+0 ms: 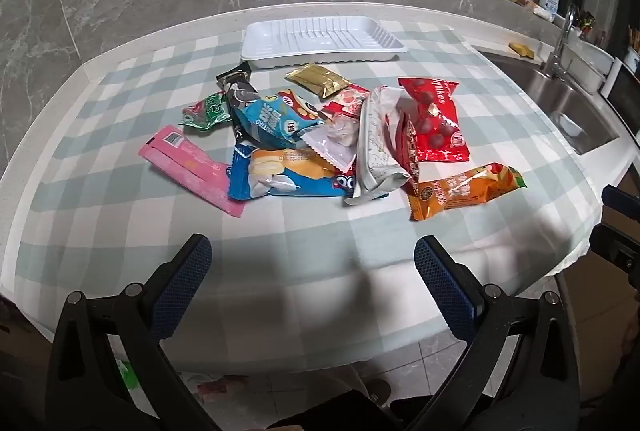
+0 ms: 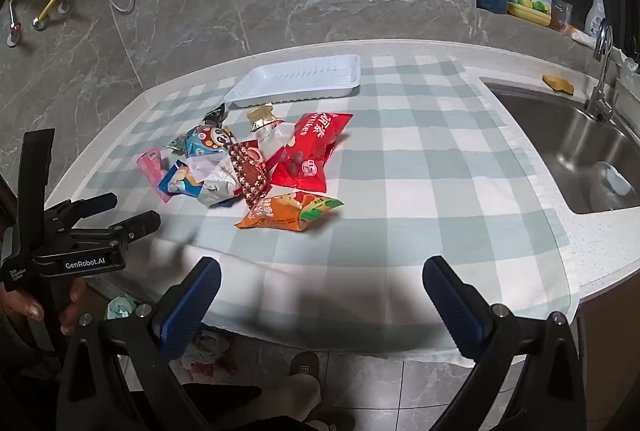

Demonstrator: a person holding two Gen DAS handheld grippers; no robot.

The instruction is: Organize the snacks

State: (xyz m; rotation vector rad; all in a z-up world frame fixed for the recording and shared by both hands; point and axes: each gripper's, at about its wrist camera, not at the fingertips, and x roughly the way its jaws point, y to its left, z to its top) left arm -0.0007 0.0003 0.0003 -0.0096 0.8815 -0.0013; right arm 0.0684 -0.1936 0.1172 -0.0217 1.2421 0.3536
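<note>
Both tongs hang over the near tabletop edge, left tongs (image 1: 312, 271) and right tongs (image 2: 320, 291) spread fully wide with nothing between their ribbed blue pads. Beyond them, crinkly foil and plastic snack packets (image 1: 320, 135) lie heaped on a soft green-and-white checked cloth (image 1: 120, 251). Just behind the heap sits a ribbed white plastic tray (image 1: 320, 39). Grey marbled tile backs the tabletop; a steel sink (image 2: 560, 143) lies at the right.

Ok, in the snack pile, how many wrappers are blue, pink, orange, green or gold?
Blue wrappers: 2
Pink wrapper: 1
Orange wrapper: 1
Green wrapper: 1
Gold wrapper: 1
Total: 6
</note>
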